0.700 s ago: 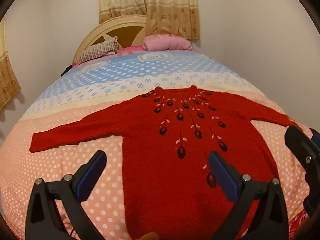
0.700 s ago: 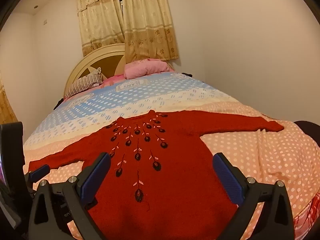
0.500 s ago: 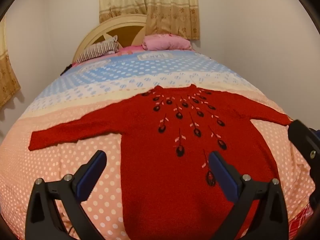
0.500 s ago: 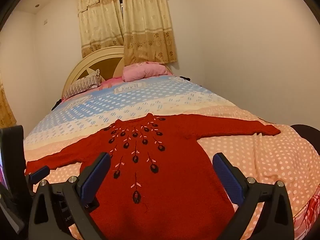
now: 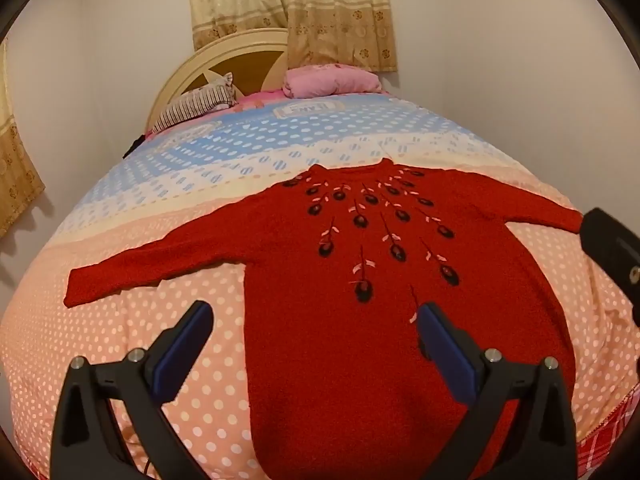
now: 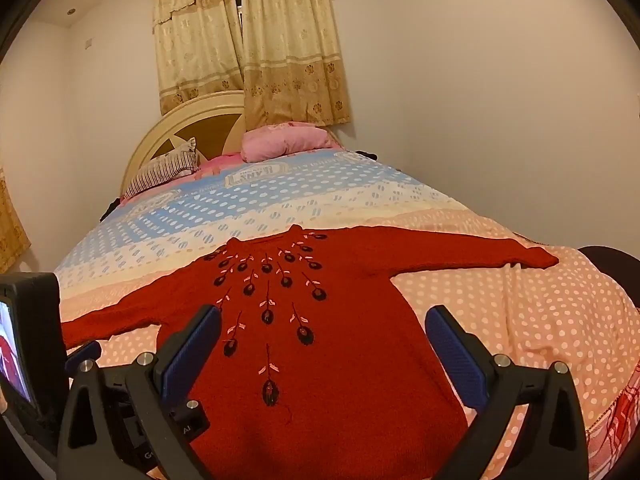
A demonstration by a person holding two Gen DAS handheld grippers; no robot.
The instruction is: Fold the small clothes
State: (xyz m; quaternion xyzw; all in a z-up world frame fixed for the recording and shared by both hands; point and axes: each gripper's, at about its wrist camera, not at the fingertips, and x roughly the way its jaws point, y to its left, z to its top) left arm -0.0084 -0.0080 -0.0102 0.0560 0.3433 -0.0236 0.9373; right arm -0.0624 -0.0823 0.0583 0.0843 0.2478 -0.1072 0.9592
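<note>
Cream walls and gold patterned curtains (image 6: 248, 40) back a bed (image 5: 100, 340) with a rounded cream headboard (image 6: 180, 128), a striped pillow (image 5: 192, 106) and a pink pillow (image 5: 328, 82) at its far end. Its cover runs from blue with white dots to peach with white dots; a printed label (image 5: 308, 109) near the pillows carries lettering too distorted to read. Spread flat on the peach part lies the red sweater (image 5: 352, 320), front up, neckline toward the headboard, both sleeves stretched out sideways, dark embroidered buds with pink leaves fanning down from the collar. Over the hem end, the left gripper (image 5: 312, 344) tilts downward, its blue-padded jaws spread wide with nothing between them; one finger hangs over the dotted cover, the other over the sweater's body. Beside it, the right gripper (image 6: 324, 344) also angles down, jaws just as wide and empty above the sweater's lower half. At that view's left edge a small lit screen (image 6: 16, 352) on the left tool shows.
</note>
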